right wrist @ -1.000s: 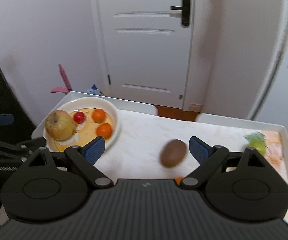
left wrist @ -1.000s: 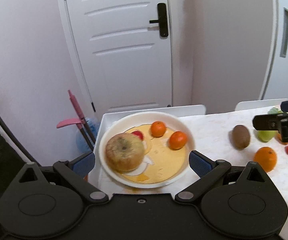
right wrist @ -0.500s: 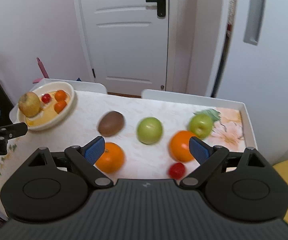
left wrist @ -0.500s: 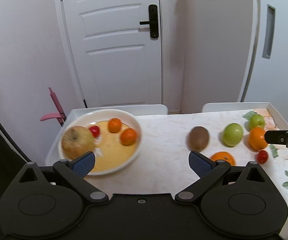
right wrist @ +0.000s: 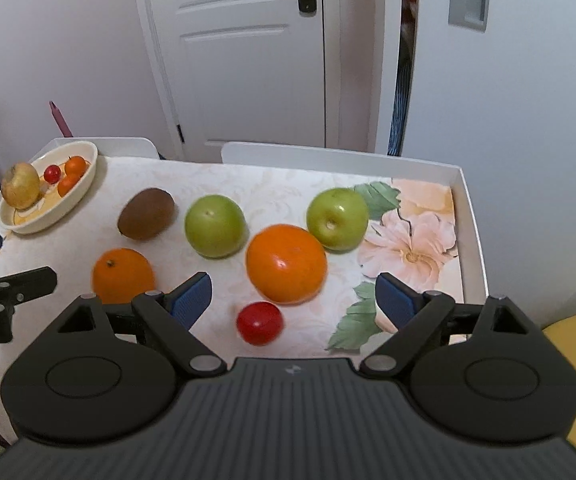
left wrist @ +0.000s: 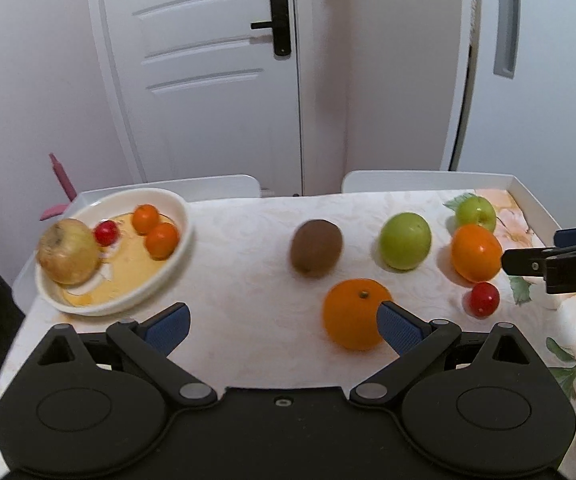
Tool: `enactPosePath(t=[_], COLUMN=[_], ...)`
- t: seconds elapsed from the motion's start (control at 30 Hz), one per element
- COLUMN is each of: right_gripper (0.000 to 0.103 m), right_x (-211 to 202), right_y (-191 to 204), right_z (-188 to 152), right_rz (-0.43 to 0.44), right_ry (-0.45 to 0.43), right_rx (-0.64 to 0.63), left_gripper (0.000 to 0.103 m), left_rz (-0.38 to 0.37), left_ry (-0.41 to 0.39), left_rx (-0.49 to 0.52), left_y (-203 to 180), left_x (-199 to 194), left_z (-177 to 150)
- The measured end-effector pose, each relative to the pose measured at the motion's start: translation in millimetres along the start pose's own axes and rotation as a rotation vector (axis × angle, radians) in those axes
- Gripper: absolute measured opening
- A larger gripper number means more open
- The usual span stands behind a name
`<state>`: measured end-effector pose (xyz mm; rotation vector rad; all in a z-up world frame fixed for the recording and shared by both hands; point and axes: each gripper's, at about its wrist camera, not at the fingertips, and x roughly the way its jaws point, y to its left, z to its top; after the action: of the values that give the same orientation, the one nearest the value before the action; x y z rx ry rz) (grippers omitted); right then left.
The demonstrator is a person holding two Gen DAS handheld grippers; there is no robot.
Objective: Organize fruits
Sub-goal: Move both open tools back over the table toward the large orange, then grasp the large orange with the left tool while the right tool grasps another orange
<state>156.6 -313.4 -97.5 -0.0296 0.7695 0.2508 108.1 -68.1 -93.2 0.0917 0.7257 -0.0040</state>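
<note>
White counter (right wrist: 272,188) carries the loose fruit: a big orange (right wrist: 286,263) touching one green apple (right wrist: 337,218), a second green apple (right wrist: 215,226), a smaller orange (right wrist: 123,275), a kiwi (right wrist: 146,213) and a cherry tomato (right wrist: 259,323). Both the left tongs (left wrist: 284,322) and right tongs (right wrist: 293,296) hover spread wide, holding nothing. Round fruit could roll off if a blue pad nudges it sideways. Farther left, the cream bowl (right wrist: 84,190) holds a yellowish apple (right wrist: 20,185), two small mandarins (right wrist: 76,165) and another tomato (right wrist: 52,173).
</note>
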Motion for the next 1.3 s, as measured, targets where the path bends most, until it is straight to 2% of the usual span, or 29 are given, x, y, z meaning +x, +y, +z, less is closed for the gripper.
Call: enactPosePath(t=[0.43,0.73,0.8,0.93,1.03,1.3], right_gripper=[0.103,0.096,0.096,0.095,0.085,0.083], right_x=[39,53,54,57,60,63], right_y=[-13,-12,-11,-10,-9,-8], right_z=[-2,-1,-1,0,1,2], right_rz=[0.078,0.101,0.101,0.105,0.111,0.103], right_ry=[0.008,0.014,0.014,0.014,0.022,0.020], right_rx=[0.017,0.019,0.019,0.020,0.016,0.016], left_gripper=[0.090,0.074,0.065,0.064,0.063,0.063], left_rz=[-0.012,-0.001,-0.012,-0.015,-0.021,-0.017], left_ry=[0.028,0.046,0.047,0.043,0.047,0.050], left_rx=[0.037,0.038,0.047,0.064,0.057,0.062], left_y=[-44,-52,-53,-57,-55,-53], left_x=[42,64,66,67,66,63], left_z=[-9,-8,-9,-9,-9,-11])
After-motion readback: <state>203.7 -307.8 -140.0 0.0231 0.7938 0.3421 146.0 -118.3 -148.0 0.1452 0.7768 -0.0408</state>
